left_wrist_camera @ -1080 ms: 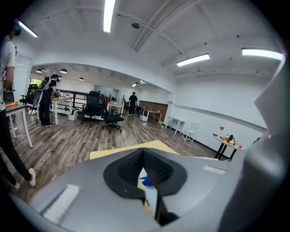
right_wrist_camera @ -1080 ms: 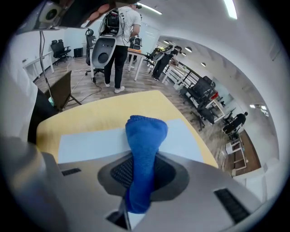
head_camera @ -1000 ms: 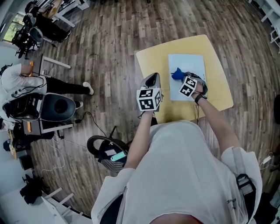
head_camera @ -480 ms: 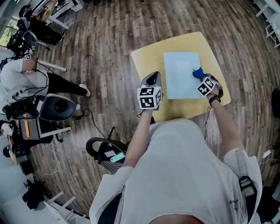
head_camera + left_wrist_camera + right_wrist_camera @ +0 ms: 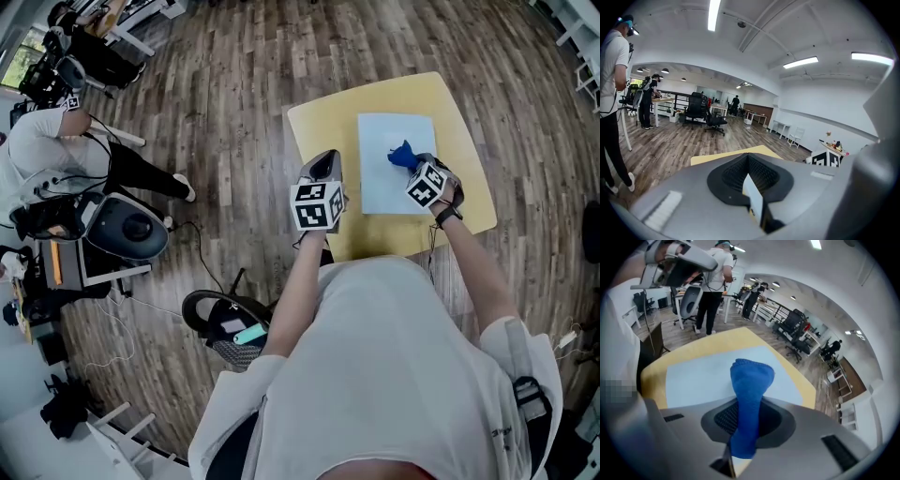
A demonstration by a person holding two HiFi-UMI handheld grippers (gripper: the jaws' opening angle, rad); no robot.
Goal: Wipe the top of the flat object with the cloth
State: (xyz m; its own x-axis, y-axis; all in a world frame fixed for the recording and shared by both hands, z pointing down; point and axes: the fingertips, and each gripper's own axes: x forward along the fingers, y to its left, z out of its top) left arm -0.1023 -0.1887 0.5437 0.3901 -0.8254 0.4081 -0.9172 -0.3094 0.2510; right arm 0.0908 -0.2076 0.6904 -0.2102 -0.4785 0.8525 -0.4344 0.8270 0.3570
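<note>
Over the flat object [image 5: 380, 192], fingers of right gripper [image 5: 413, 166] pinch cloth [image 5: 401, 154] (blue).

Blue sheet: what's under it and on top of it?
The sheet lies on the yellow table. Above it is a blue cloth, clamped in the right gripper. Anything between sheet and table is covered.

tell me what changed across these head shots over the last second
The right gripper, shut on the blue cloth, swept it across the pale blue sheet from the sheet's left part to its right edge, then back towards the middle. Nothing was picked up or let go. The left gripper stayed shut and empty over the yellow table; the sheet lies as before.
</note>
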